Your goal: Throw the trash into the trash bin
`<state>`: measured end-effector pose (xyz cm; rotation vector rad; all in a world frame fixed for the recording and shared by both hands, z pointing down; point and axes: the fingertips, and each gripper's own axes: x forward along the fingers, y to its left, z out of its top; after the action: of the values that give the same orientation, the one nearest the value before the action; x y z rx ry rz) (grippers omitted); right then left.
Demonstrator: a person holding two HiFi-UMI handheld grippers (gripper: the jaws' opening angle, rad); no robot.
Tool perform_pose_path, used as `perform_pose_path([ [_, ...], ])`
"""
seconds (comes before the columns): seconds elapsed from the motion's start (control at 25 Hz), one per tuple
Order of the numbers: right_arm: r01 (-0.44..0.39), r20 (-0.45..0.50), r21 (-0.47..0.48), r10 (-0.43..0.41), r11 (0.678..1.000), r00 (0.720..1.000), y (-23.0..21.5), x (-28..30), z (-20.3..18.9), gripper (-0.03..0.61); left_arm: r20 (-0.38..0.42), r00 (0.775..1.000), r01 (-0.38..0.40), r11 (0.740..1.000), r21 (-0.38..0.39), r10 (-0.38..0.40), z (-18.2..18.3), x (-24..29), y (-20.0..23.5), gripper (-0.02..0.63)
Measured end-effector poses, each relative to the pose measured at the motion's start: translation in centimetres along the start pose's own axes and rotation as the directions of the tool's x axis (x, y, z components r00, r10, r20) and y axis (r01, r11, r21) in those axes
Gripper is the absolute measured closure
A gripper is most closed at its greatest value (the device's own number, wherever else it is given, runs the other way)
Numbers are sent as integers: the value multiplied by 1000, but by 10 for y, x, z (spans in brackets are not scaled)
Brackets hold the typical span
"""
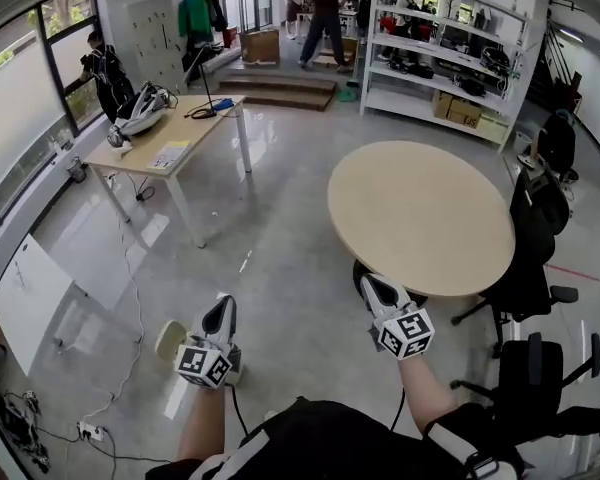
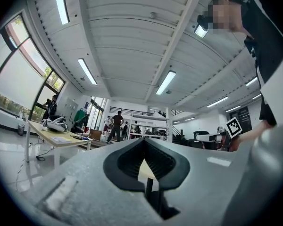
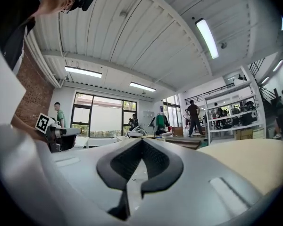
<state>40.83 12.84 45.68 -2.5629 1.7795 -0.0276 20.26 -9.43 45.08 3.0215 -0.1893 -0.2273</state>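
Observation:
I see no trash and no bin in any view. In the head view both grippers are held out low over the grey floor. My left gripper (image 1: 220, 306) has its jaws together with nothing between them, as the left gripper view (image 2: 144, 141) also shows. A pale rounded piece (image 1: 168, 340) sits beside its marker cube; I cannot tell what it is. My right gripper (image 1: 372, 284) hangs just before the round table's near edge, shut and empty, with its pads meeting in the right gripper view (image 3: 141, 141).
A round beige table (image 1: 420, 213) stands ahead on the right, with black office chairs (image 1: 535, 258) beside it. A long wooden table (image 1: 170, 138) with gear is at the left. Shelving (image 1: 450, 58) and people (image 1: 325, 13) are at the back. Cables (image 1: 85, 430) lie on the floor at lower left.

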Motion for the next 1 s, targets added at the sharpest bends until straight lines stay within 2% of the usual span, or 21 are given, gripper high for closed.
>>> perform_pose_path([
  [0.2,68,-5,25,-68,997,998,-16,-32,-9,572,-23,999,45,999,8,-45,-10,13,-18,614],
  [0.36,103,-9,28,-103,994,995,-24,-49,-13,572,-16,998,52,998,-41,-53,-14,22,-27,614],
  [0.6,120,-14,29,-120,992,993,-24,-56,-18,572,13,998,54,997,-50,-54,-7,26,-33,614],
  [1.0,113,-27,30,-112,993,993,-23,-45,-22,574,5,999,35,999,-31,-35,-5,20,-22,614],
])
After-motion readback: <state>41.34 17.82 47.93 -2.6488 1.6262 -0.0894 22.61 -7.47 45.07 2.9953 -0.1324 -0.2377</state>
